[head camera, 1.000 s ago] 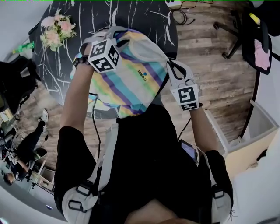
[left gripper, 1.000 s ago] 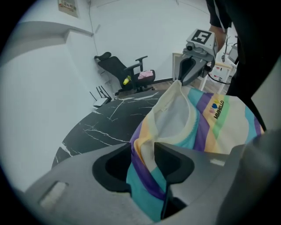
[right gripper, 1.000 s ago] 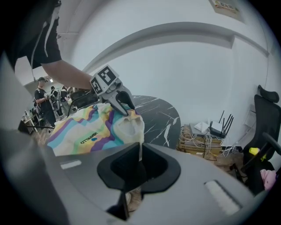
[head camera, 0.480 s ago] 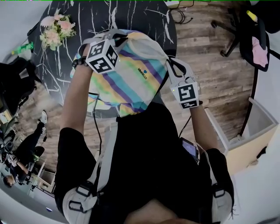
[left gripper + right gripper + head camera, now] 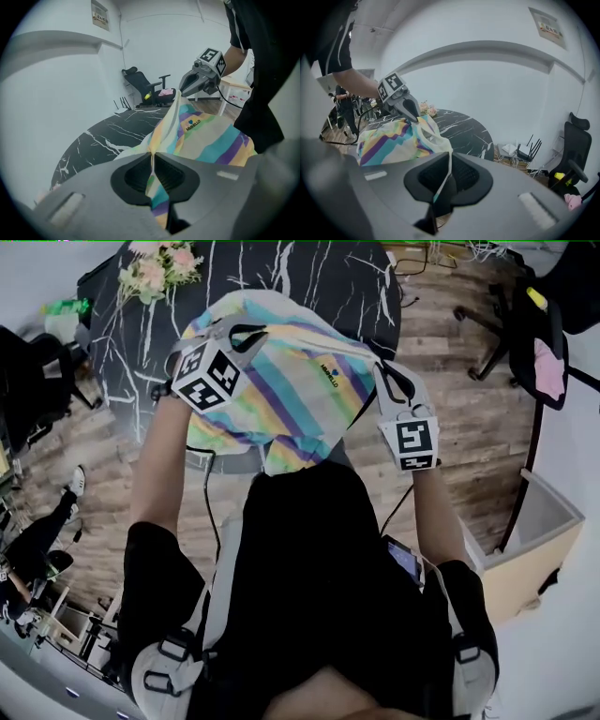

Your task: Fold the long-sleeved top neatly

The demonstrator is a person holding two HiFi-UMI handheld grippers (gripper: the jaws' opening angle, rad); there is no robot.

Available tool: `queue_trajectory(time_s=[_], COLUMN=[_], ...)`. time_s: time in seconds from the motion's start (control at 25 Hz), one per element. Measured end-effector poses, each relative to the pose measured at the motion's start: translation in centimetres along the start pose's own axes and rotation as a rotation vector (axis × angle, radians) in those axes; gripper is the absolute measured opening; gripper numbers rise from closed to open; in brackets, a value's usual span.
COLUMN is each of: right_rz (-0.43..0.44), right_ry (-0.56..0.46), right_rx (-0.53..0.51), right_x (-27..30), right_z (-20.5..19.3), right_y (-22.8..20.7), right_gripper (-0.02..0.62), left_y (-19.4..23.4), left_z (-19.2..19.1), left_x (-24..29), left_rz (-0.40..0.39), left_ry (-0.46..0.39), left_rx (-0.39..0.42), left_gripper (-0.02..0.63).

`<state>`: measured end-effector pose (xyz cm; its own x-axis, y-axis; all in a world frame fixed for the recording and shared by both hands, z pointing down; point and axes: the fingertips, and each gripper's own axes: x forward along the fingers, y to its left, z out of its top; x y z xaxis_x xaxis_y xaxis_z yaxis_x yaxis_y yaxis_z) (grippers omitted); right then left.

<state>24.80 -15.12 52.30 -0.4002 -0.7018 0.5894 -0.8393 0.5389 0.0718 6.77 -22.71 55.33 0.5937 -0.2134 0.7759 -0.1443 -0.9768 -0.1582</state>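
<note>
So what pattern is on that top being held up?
The top has pastel stripes of yellow, turquoise, purple and cream; the head view shows it best.

Small dark print (image 5: 328,374) on the chest of the striped top (image 5: 272,399), upper middle of the head view: capitals ending in BELLO, opening letters unclear, perhaps MM or MIR, with a tiny blue heart just above. Same print right of centre in the left gripper view, slanting up to the right. Framed wall sign (image 5: 99,14) in that view's upper left, also in the upper right of the right gripper view: lines of print, too small to read in either. Black-and-white square code patterns, no letters or digits, on the marker cube at left (image 5: 208,378) and the marker cube at right (image 5: 415,442).
</note>
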Motion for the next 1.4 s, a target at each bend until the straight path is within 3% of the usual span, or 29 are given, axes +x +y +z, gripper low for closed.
queue_trajectory(time_s=[0.2, 0.56, 0.88, 1.08, 1.4], right_rz=[-0.007, -0.017, 0.041, 0.12, 0.155], right_ry=[-0.058, -0.227, -0.303, -0.374, -0.466], right_rx=[-0.056, -0.153, -0.228, -0.296, -0.436], right_x=[-1.0, -5.3, -8.5, -11.9, -23.5], right_z=[2.4, 8.8, 11.0, 12.1, 10.1], right_y=[3.5, 9.5, 11.9, 12.8, 12.1], right_gripper=[0.025, 0.023, 0.023, 0.022, 0.021], left_y=[-3.3, -5.7, -9.9, -13.1, -23.3], left_z=[-1.8, -1.3, -0.8, 1.5, 8.8], left_x=[-5.2, -15.9, -21.4, -25.0, -28.4], left_rz=[0.057, 0.225, 0.341, 0.469, 0.643], left_ry=[-0.025, -0.169, -0.142, -0.135, -0.226], left_rx=[-0.016, -0.104, -0.13, -0.179, -0.252], left_gripper=[0.029, 0.025, 0.025, 0.025, 0.025])
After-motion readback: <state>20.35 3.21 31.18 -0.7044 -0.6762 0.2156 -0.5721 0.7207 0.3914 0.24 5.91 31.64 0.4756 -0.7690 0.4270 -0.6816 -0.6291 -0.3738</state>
